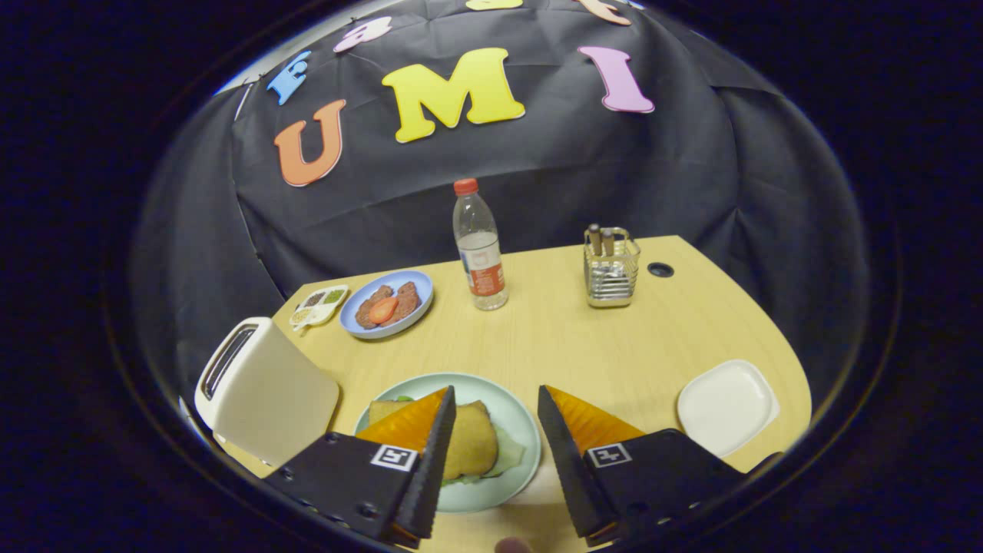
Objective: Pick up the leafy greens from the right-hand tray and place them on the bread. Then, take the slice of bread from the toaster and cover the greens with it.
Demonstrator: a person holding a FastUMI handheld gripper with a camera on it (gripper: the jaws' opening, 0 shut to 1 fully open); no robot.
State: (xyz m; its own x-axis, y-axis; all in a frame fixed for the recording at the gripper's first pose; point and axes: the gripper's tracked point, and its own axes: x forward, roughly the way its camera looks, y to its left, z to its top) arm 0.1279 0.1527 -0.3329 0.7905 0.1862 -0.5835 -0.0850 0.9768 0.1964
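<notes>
A pale green plate (516,418) lies just ahead of my fingers, partly under the left one. On it a slice of bread (470,442) rests on top of leafy greens (508,455), whose edges stick out at the right side. My gripper (496,401) hangs above the plate, open, with nothing between its fingers. The white toaster (265,392) stands left of the plate; its slot looks dark and I cannot tell what is inside. A white tray (726,405) lies bare to the right of the right finger.
A blue plate (421,298) with meat slices and a tomato slice sits beyond the toaster, beside a small seasoning dish (318,305). A water bottle (479,250) and a wire holder (610,269) stand at the back of the wooden table (599,346).
</notes>
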